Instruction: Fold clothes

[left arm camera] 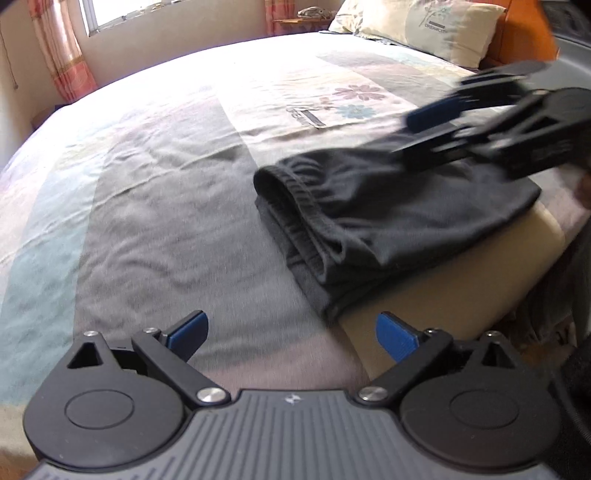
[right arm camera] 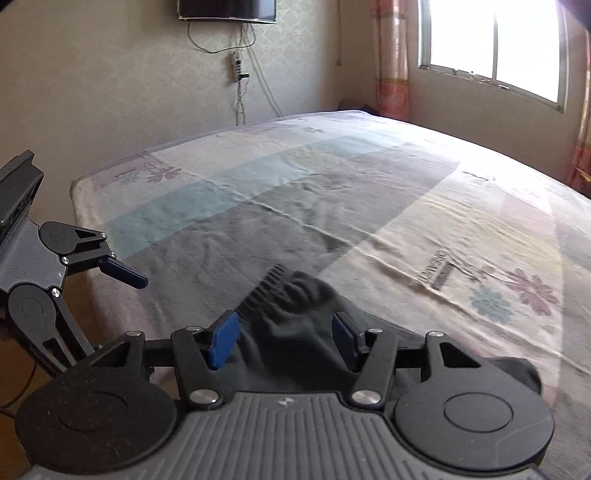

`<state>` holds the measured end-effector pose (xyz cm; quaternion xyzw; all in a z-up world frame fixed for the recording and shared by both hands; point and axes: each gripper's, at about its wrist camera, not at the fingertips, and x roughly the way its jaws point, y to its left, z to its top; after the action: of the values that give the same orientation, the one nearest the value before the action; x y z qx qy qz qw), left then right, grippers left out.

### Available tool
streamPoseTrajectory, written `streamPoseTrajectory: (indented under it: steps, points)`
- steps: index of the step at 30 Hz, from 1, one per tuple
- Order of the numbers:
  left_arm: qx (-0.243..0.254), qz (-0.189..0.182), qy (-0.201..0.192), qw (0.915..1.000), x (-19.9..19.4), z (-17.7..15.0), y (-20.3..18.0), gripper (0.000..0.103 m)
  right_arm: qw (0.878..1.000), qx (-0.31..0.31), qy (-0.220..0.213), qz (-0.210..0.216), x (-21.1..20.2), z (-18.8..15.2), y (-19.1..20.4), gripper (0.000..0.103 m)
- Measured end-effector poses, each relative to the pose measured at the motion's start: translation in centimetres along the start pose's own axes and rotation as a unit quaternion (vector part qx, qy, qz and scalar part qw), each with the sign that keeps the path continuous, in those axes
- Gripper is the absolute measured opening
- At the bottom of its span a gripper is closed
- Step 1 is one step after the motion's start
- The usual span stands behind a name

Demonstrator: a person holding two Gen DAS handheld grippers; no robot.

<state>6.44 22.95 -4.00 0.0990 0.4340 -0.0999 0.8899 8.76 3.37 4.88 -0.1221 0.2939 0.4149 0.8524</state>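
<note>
A dark grey garment (left arm camera: 388,218) lies folded on the bed near its right edge, elastic waistband turned toward the left. My left gripper (left arm camera: 291,336) hovers open in front of it, apart from the cloth, with nothing between its blue pads. My right gripper (left arm camera: 413,133), blurred, reaches in from the right over the garment's far side. In the right wrist view the right gripper (right arm camera: 284,339) stands open low over the garment (right arm camera: 295,306), and bunched cloth lies between the spread pads. One blue fingertip (right arm camera: 123,274) of the left gripper shows at the left.
The bed carries a patchwork sheet (left arm camera: 166,206) with flower prints. Pillows (left arm camera: 424,26) and an orange headboard (left arm camera: 524,33) are at the far right. The beige mattress side (left arm camera: 443,280) drops away under the garment. A window (right arm camera: 491,48) and a wall screen (right arm camera: 227,9) lie beyond.
</note>
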Motion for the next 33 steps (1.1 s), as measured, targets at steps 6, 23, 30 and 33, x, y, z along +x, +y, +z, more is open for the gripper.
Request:
streamPoseTrajectory:
  steps: [6, 23, 30, 33]
  points:
    - [-0.005, -0.017, -0.044, 0.9989, 0.5, 4.2, -1.1, 0.098, 0.995, 0.038, 0.026, -0.083, -3.1, -4.0, -5.1, 0.063]
    - [-0.062, -0.026, 0.001, 0.9977, 5.2, 4.2, -1.2, 0.102, 0.986, 0.085, 0.075, -0.124, -5.0, -11.7, -8.0, 0.064]
    - [0.004, -0.102, -0.070, 0.9923, 4.3, 9.4, -6.0, 0.102, 0.986, 0.080, 0.064, -0.132, -4.7, -10.8, -8.2, 0.065]
    - [0.006, -0.126, -0.035, 0.9914, 7.1, 9.9, -8.1, 0.102, 0.985, 0.115, 0.069, -0.113, -5.0, -12.1, -9.1, 0.065]
